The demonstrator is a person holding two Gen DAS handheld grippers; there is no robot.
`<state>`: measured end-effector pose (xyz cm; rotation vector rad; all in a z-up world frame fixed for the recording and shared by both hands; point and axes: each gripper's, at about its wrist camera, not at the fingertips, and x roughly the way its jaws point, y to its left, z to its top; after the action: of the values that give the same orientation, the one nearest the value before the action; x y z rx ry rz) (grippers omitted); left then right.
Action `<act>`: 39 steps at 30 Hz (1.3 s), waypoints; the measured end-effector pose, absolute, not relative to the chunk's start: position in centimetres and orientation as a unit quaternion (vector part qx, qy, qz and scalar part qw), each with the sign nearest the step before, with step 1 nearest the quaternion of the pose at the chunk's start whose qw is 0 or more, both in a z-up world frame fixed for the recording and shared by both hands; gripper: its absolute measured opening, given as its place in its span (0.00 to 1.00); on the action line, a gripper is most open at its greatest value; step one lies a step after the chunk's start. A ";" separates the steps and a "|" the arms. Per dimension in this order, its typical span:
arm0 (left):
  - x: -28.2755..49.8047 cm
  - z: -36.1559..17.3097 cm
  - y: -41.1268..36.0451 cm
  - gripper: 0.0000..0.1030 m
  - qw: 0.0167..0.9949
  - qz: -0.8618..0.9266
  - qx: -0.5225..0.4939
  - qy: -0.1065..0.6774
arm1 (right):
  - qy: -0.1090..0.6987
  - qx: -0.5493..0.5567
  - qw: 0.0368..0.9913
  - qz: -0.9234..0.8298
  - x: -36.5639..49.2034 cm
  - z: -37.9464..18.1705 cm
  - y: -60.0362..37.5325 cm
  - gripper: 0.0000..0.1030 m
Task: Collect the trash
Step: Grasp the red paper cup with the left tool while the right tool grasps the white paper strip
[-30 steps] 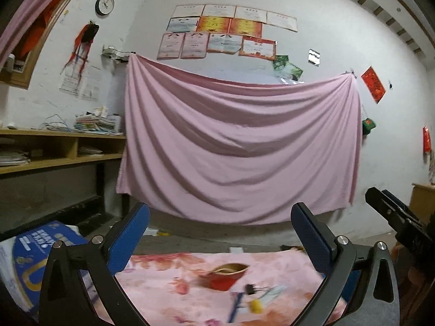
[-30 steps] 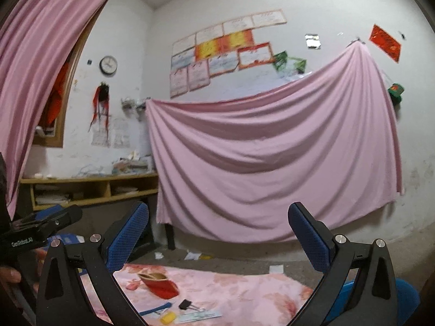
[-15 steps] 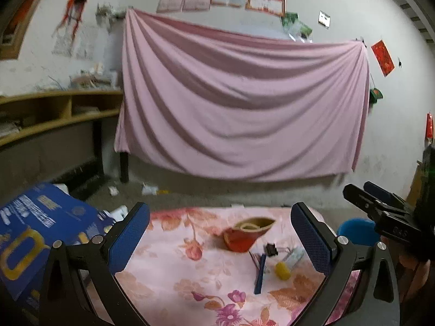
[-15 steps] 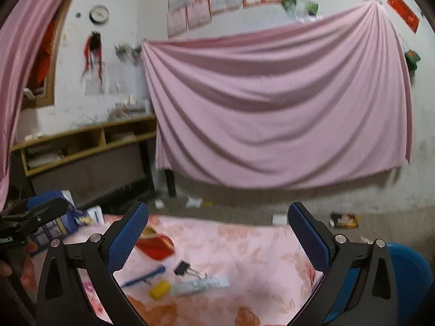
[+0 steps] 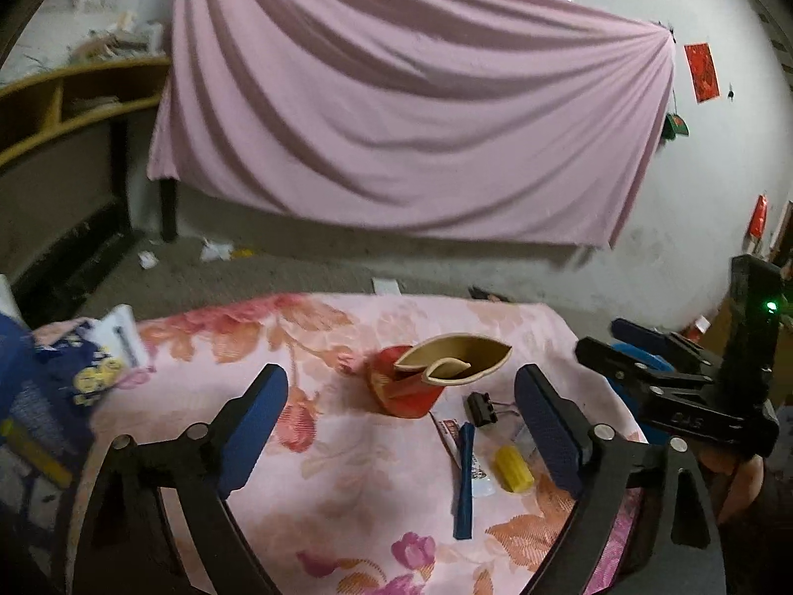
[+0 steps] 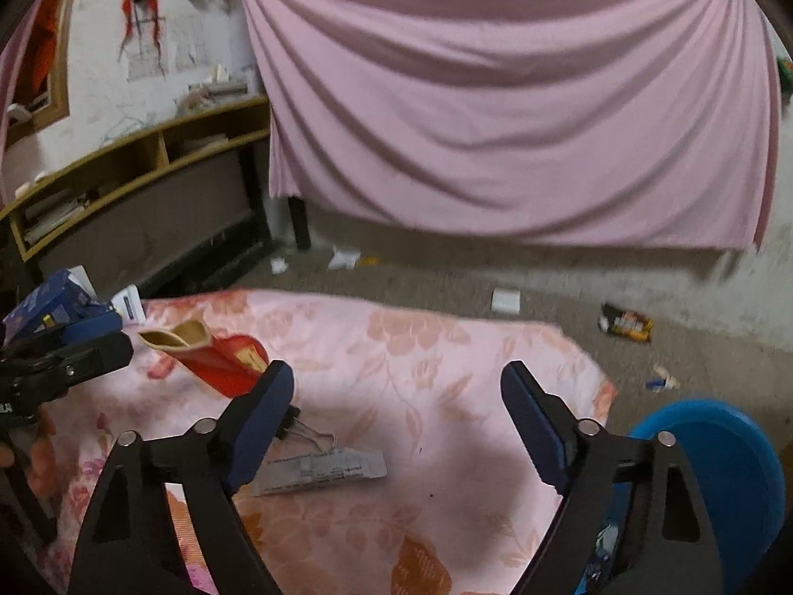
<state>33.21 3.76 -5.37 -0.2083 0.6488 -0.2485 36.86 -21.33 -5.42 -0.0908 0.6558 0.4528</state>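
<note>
Left gripper (image 5: 400, 419) jaws apart, nothing between, just been closing a bit. Right gripper (image 6: 396, 419) same. On the floral surface (image 5: 347, 496): blue pen (image 5: 465, 483) and yellow piece (image 5: 514, 468) at 1 o'clock, binder clip (image 5: 481, 407) beyond, red paper cup (image 5: 421, 379) at 12.

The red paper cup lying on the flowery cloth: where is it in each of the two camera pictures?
Left wrist view: the red paper cup lies centre, between the left gripper's fingers.
Right wrist view: the cup lies at left, beyond the near left finger.
Shared landmark: the black binder clip beside it.
</note>
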 end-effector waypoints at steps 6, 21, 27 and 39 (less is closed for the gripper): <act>35.6 -6.4 2.8 0.75 0.920 -0.157 -0.100 0.346 | 0.373 -0.021 0.900 0.225 38.9 -6.7 -21.6 0.78; 37.2 -7.3 2.1 0.17 0.905 -0.174 -0.094 0.377 | 0.437 -0.057 0.857 0.267 37.7 -8.2 -21.0 0.77; 37.0 -7.0 2.1 0.14 0.909 -0.166 -0.090 0.373 | 0.456 -0.074 0.839 0.289 37.3 -9.0 -19.9 0.77; 34.4 -6.1 3.1 0.12 0.916 -0.128 -0.088 0.369 | 0.462 -0.117 0.822 0.313 37.0 -9.6 -16.8 0.63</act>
<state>34.42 3.07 -6.11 -0.1817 0.7595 -0.2627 36.95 -16.76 -9.59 -0.2488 0.9830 0.6653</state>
